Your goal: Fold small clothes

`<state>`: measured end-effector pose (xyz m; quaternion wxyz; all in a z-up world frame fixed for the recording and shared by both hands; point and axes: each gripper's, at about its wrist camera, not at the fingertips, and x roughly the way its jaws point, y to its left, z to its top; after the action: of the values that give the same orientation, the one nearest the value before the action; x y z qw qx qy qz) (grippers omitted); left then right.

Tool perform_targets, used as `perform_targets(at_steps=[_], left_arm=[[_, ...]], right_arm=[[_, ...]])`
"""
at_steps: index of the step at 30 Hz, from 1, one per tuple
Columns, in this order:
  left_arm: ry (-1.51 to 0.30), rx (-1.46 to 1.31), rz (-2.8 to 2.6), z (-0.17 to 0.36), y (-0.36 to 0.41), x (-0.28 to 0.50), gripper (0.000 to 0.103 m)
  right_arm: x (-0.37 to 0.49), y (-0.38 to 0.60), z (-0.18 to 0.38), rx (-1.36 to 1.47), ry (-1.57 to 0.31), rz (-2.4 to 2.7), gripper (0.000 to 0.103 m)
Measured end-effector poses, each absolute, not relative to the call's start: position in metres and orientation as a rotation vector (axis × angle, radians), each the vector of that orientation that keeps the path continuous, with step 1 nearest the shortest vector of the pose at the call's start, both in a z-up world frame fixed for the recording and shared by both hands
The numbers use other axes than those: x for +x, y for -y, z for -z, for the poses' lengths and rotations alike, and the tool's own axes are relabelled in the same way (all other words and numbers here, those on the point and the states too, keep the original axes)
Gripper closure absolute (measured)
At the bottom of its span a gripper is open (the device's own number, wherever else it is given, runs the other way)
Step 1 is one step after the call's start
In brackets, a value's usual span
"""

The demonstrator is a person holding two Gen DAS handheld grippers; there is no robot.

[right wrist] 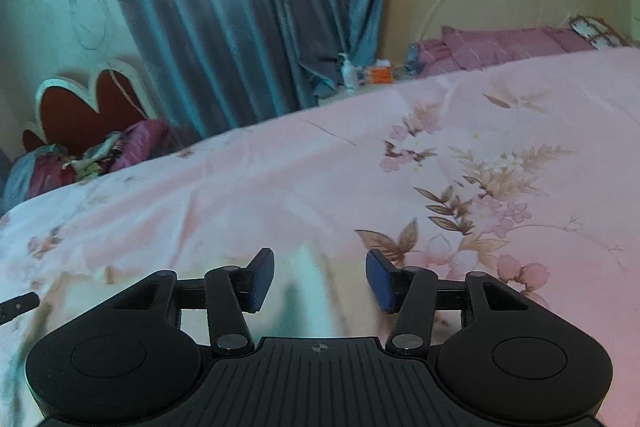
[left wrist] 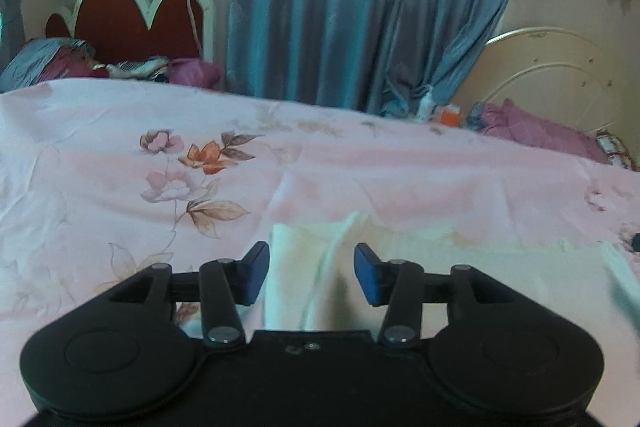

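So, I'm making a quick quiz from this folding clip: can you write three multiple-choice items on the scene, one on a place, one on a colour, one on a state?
1. Where does the white cloth lie?
A. on the pink floral bedspread
B. on the floor
C. over the headboard

2. What colour is the curtain behind the bed?
A. yellow
B. blue-grey
C. red

3. How does the left gripper stand?
A. shut on the cloth
B. shut on nothing
C. open, pads apart and off the cloth

Answers:
1 A, the cloth is spread flat on the bedspread right ahead of the gripper.
2 B, the long folds hanging behind the bed are blue-grey.
3 C, a clear gap shows between the blue pads, and the cloth lies beneath them, not pinched.
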<state>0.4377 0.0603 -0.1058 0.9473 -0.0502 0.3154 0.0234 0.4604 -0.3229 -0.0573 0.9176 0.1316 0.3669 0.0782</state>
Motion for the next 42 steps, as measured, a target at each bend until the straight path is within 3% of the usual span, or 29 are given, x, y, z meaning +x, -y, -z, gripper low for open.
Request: perform_targets(at_steps=[1, 4, 12, 22, 32, 42], left_arm=[[-0.639, -0.098, -0.023, 0.104, -0.055, 0.431, 0.057], [-0.658, -0.065, 0.049, 0.105, -0.035, 0.421, 0.057], [-0.745, -0.04, 0.079, 0.127, -0.007, 0.413, 0.057], [-0.795, -0.031, 0.031, 0.133, -0.025, 0.413, 0.057], [-0.833, 0.031, 0.035, 0.129, -0.018, 0.419, 0.058], [-0.796, 0.077, 0.079, 0.109, -0.008, 0.398, 0.052]], right_arm=[[0.456, 0.314, 0.055, 0.247, -0.75, -0.185, 0.052], [0.443, 0.288, 0.054, 0.216, -0.78, -0.276, 0.073], [0.42, 0.238, 0.07, 0.162, -0.839, -0.371, 0.072], [0.405, 0.285, 0.096, 0.083, -0.86, -0.212, 0.073], [0.387, 0.262, 0.069, 0.097, -0.846, -0.212, 0.072], [0.351, 0.228, 0.056, 0.096, -0.851, -0.232, 0.072]])
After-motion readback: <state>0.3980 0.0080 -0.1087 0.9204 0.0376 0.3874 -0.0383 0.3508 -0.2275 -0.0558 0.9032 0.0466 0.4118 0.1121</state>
